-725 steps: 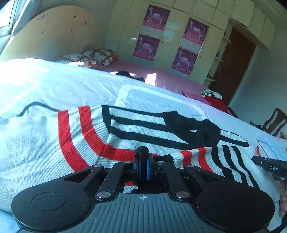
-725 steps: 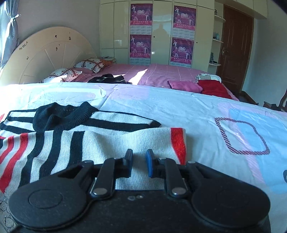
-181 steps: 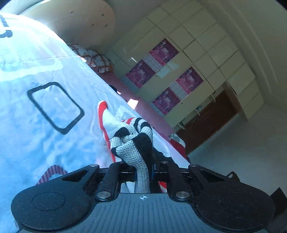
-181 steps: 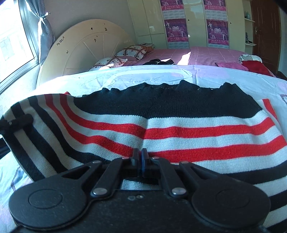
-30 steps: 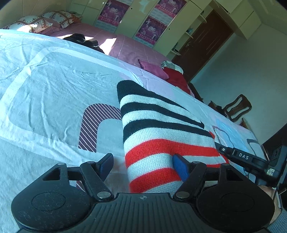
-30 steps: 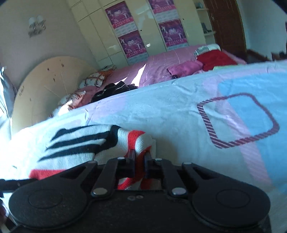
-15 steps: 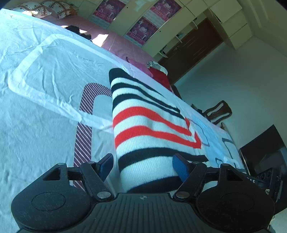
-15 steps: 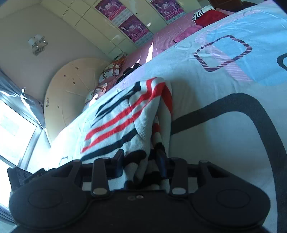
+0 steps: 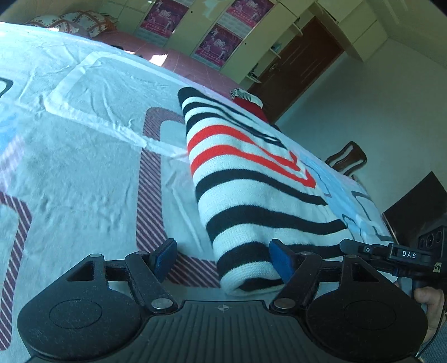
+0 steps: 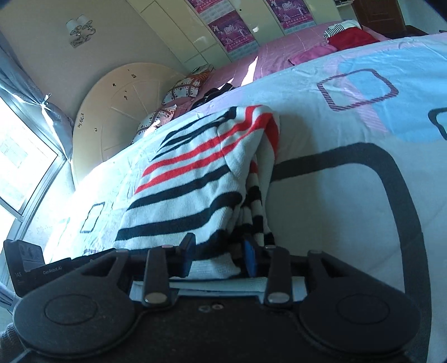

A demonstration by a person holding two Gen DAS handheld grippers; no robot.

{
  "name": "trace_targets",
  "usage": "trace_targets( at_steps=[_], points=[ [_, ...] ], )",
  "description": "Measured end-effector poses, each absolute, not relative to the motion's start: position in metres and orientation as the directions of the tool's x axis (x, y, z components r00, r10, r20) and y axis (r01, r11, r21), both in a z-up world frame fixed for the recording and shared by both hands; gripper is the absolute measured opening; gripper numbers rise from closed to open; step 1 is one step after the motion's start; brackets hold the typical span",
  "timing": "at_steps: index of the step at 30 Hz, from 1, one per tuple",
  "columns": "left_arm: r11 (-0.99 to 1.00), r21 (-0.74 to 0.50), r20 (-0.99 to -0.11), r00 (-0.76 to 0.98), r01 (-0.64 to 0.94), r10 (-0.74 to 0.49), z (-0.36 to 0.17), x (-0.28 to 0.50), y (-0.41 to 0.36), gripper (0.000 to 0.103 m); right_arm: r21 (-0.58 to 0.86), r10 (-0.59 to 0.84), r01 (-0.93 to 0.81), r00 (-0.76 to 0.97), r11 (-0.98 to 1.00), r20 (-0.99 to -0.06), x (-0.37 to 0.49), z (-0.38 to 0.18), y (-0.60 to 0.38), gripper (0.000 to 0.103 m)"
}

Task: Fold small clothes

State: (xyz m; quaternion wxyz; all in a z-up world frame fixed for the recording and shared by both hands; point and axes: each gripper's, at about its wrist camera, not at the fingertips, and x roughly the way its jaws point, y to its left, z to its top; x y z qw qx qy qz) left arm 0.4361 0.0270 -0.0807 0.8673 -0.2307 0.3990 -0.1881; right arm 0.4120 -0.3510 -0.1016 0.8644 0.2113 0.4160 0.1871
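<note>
1. Left wrist view: the striped sweater [image 9: 251,178] is folded into a long bundle lying on the bed [image 9: 83,173], which has a light blue sheet with rounded-rectangle prints. The left gripper [image 9: 223,257] is spread wide, its blue pads either side of the bundle's near end; the right pad is right up against the knit, the left pad sits clear of it over the sheet, so it's not squeezing anything.
2. Same view, off to the right: the right gripper [image 9: 391,255] pokes in beside the sweater's near corner, with a hand [image 9: 430,304] on its handle.
3. Further back: a red garment [image 9: 251,109] past the sweater's far end, patterned pillows [image 9: 72,22], a wardrobe with purple posters [image 9: 220,42], a brown door [image 9: 296,64] and a wooden chair [image 9: 349,159].
4. Right wrist view: the sweater [image 10: 201,173] lies along the bed [image 10: 335,195], its near end bunched up. The right gripper [image 10: 219,258] has just been opening and is now partly open, with loose folds of knit sitting between the pads; can't see them pinching it.
5. Around it: the left gripper [image 10: 30,265] at the left edge, a round headboard [image 10: 123,95], a window [image 10: 19,167] with a curtain, and pink and red clothes [image 10: 335,39] on the pink bedspread behind.
</note>
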Motion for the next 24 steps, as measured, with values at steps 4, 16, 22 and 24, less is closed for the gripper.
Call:
trace_targets(
  at_steps=[4,16,22,24],
  points=[
    [0.845,-0.511,-0.618,0.617,0.158,-0.488,-0.08,0.433,0.021,0.072,0.499,0.475,-0.134,0.582,0.856,-0.66,0.412,-0.118,-0.351,0.014],
    [0.929,-0.325,-0.663,0.658,0.176,-0.357,-0.074,0.424,-0.006,0.072,0.472,0.478,-0.169,0.564,0.865,-0.673,0.409,-0.115,-0.351,0.017],
    [0.942,-0.292,-0.679,0.658,0.165,-0.325,-0.064,0.42,-0.011,0.072,0.48,0.49,-0.178,0.559,0.859,-0.669,0.409,-0.101,-0.342,0.035],
    [0.945,-0.279,-0.676,0.663,0.173,-0.321,-0.059,0.418,-0.012,0.072,0.478,0.491,-0.188,0.573,0.858,-0.656,0.409,-0.095,-0.339,0.034]
  ],
)
